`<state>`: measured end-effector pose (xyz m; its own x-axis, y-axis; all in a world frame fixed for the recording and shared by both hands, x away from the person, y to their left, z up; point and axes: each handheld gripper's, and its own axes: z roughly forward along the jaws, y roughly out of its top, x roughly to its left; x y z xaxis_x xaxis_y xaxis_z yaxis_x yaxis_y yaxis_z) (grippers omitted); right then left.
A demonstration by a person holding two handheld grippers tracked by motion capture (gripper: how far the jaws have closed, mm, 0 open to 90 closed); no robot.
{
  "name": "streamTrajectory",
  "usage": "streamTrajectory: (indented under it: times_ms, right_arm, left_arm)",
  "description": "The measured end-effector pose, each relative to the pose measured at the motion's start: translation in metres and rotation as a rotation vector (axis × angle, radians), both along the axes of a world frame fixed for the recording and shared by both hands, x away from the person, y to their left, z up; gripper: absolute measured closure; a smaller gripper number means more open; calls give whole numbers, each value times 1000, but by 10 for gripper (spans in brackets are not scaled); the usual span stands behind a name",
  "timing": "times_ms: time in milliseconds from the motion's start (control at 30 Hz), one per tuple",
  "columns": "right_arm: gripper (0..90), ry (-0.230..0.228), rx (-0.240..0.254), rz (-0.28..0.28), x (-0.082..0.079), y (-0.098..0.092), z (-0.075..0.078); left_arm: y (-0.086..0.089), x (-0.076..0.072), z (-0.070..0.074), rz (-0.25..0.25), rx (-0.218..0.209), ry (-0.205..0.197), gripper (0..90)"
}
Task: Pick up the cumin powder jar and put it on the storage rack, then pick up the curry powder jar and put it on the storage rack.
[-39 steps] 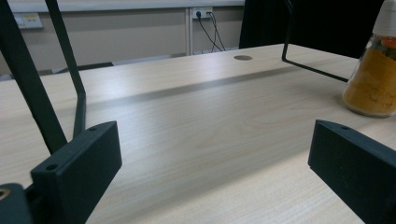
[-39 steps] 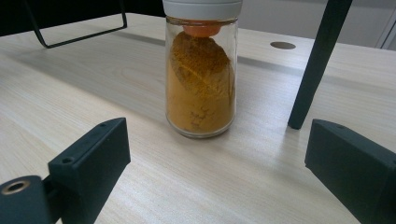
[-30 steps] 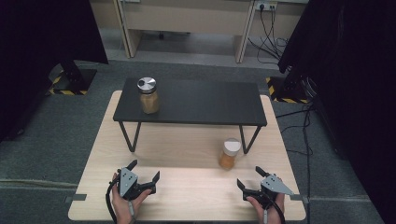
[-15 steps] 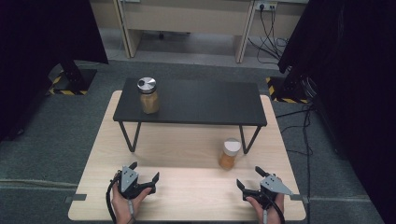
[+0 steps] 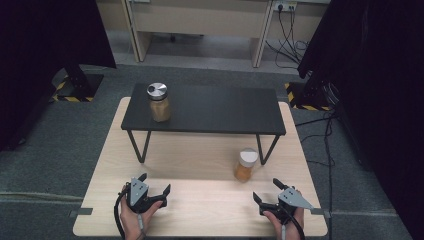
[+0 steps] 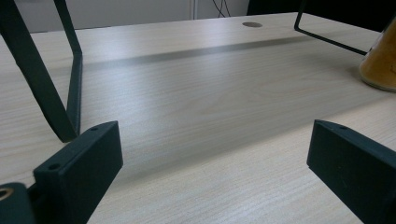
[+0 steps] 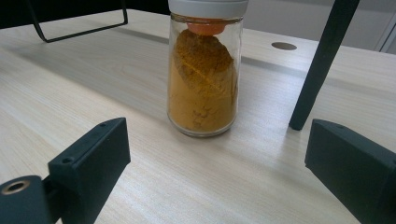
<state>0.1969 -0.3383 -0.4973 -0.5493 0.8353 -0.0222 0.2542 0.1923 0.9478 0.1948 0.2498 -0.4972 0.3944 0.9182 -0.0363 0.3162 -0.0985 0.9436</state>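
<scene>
A glass jar of orange-yellow powder with a white lid (image 5: 246, 165) stands upright on the light wooden table (image 5: 200, 210), on its right half, just in front of the right legs of a low black shelf (image 5: 210, 107) that straddles the tabletop. In the right gripper view the same jar (image 7: 204, 74) sits straight ahead of the jaws and a little beyond them, untouched, with the powder heaped unevenly inside and an orange insert under the lid; one black shelf leg (image 7: 322, 65) comes down close beside it. The right gripper (image 5: 272, 196) rests near the table's front edge in the person's right hand (image 5: 285, 217), near the jar but apart from it, its jaws spread wide with nothing between them. The left gripper (image 5: 152, 186) lies at the front left of the table in the person's left hand (image 5: 137, 215), well apart from the jar, its jaws likewise spread wide and empty; its own view looks across bare wood, with a shelf leg (image 6: 44, 74) at the left and the jar's lower edge (image 6: 380, 60) at the far right. On top of the shelf, at its left end, stands a second jar with a silver metal lid (image 5: 158, 101), holding a paler brown filling. Around the table are grey carpet, dark curtains at both sides and a pale desk at the back with cables hanging from it.
</scene>
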Motion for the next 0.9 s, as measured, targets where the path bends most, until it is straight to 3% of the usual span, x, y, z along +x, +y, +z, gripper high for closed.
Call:
streamTrajectory:
  times_ms: [900]
  right_arm:
    - [68,0,-1,4,0,0,0]
  left_arm:
    - [1,0,-1,3,-13,-1,26]
